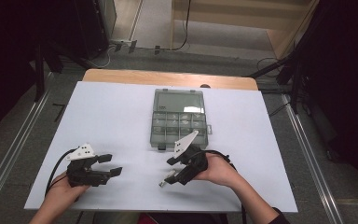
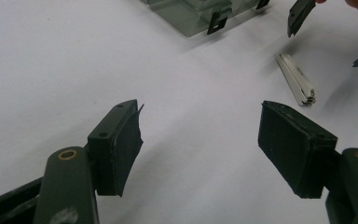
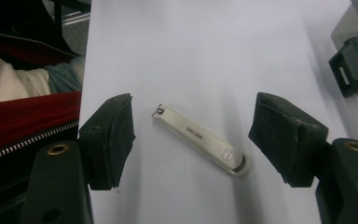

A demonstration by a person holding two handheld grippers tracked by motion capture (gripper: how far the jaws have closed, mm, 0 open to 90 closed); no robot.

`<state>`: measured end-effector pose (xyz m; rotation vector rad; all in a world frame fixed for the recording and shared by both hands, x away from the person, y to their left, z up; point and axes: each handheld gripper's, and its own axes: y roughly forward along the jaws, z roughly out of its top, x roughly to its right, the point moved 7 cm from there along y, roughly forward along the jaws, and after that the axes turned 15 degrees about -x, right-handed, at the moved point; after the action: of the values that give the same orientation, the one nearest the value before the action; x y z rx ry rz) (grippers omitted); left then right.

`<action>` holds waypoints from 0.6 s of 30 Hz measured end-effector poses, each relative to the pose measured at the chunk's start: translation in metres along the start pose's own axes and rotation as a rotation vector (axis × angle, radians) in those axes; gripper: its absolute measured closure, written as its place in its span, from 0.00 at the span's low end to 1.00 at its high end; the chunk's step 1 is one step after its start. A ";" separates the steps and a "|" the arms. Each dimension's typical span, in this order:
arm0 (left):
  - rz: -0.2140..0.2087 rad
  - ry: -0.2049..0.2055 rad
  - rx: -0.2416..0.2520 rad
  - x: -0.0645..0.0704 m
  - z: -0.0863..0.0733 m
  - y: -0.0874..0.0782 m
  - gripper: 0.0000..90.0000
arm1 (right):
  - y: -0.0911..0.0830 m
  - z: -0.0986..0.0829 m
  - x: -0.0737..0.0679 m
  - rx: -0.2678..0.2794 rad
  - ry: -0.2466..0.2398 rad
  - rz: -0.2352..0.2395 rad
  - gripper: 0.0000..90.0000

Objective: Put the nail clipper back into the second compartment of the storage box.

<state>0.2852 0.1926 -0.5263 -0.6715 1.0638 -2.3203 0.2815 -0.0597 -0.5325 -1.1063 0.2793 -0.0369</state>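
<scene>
Cream nail clipper (image 3: 199,139); smoky-grey translucent box (image 1: 179,120); white table (image 1: 112,116); black grippers.

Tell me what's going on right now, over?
Right gripper open, jaws straddling nail clipper lying flat. Left gripper open, holding nothing. Closed plastic box beyond; nothing blocking.

Three cameras: one fixed overhead, one riding on each gripper.

High view: set above the person's edge of the white table (image 1: 121,116), facing forward and down, far enough to take in the whole top, both forearms and the floor beyond. Left gripper view: low and close over the table, looking along its own jaws toward the clear box (image 2: 200,11) and the nail clipper (image 2: 297,79), with the right gripper (image 2: 331,30) farther off. Right gripper view: close, angled down, clipper (image 3: 200,140) between its jaws, box latch (image 3: 352,65) at the edge. All three views share the clipper (image 1: 169,179) and the box's near edge (image 1: 179,140).
</scene>
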 end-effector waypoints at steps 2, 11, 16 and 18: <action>0.000 0.000 0.000 0.000 0.000 0.000 0.33 | 0.001 0.001 0.000 -0.003 -0.010 0.000 0.34; -0.003 0.001 -0.001 -0.001 0.001 0.001 0.33 | 0.011 0.006 -0.001 -0.037 -0.078 0.020 0.39; -0.004 0.001 -0.006 -0.001 0.002 0.002 0.33 | 0.015 0.005 -0.002 -0.050 -0.112 0.033 0.40; -0.007 -0.003 -0.002 -0.002 0.002 0.002 0.33 | 0.017 0.005 -0.002 -0.052 -0.124 0.026 0.40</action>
<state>0.2880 0.1915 -0.5270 -0.6798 1.0641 -2.3237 0.2788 -0.0476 -0.5454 -1.1515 0.1840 0.0625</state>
